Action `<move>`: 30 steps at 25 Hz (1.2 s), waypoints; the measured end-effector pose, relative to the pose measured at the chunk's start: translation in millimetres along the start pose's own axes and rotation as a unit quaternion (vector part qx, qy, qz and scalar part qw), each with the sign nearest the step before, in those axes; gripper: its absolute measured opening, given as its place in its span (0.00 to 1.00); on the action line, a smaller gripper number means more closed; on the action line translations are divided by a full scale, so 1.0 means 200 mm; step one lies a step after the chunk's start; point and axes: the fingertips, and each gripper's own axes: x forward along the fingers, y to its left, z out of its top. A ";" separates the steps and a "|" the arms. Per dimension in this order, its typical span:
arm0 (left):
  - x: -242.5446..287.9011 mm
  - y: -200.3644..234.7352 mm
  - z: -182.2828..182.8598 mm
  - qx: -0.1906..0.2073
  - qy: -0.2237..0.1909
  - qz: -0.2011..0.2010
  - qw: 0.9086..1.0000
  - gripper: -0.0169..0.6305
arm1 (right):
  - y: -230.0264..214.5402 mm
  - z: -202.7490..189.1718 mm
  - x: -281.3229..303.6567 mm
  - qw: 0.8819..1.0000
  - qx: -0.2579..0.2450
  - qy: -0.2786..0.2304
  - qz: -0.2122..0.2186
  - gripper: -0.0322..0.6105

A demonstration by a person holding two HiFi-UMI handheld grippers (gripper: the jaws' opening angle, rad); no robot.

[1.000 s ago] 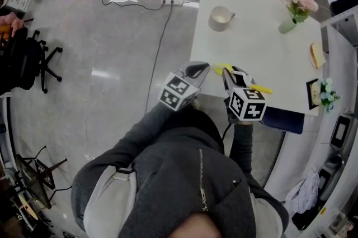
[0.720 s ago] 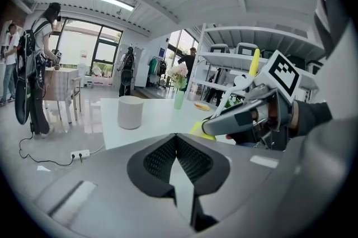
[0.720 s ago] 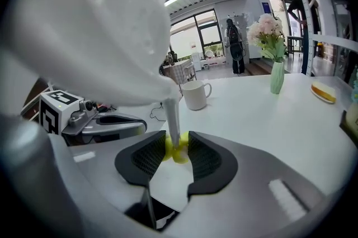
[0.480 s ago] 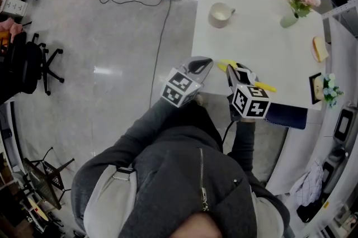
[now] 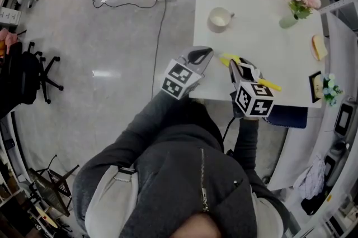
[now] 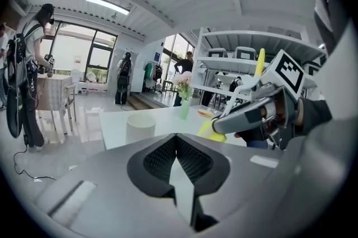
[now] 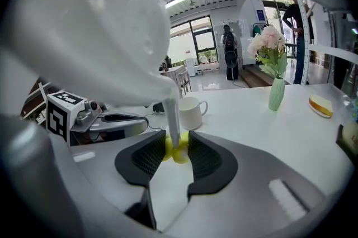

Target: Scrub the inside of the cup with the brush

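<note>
Left claw [image 5: 202,55] and right claw [image 5: 238,67] are edging farther over the counter's [image 5: 263,36] near edge. Left is clenching on nothing; right is grasping the brush [image 5: 269,85]. Cup [image 5: 219,19] is sitting farther off, apart.

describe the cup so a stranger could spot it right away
Find the white table in the head view and look to its far left part. The cup stands alone there: squat, off-white, with a side handle, unlike the slim green vase of flowers to its right or the yellow brush near the front edge.
</note>
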 end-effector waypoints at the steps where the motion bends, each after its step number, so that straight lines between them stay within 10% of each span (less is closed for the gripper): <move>1: 0.01 0.02 0.01 0.001 -0.001 -0.001 1.000 0.04 | 0.00 0.01 0.01 1.000 0.001 -0.001 -0.001 0.25; 18: 0.26 0.34 0.05 0.017 0.001 -0.006 1.000 0.19 | -0.09 0.19 0.18 1.000 0.004 -0.001 -0.024 0.25; 30: 0.40 0.47 0.02 0.042 0.004 0.003 0.999 0.53 | -0.16 0.30 0.25 0.999 -0.003 -0.007 -0.040 0.25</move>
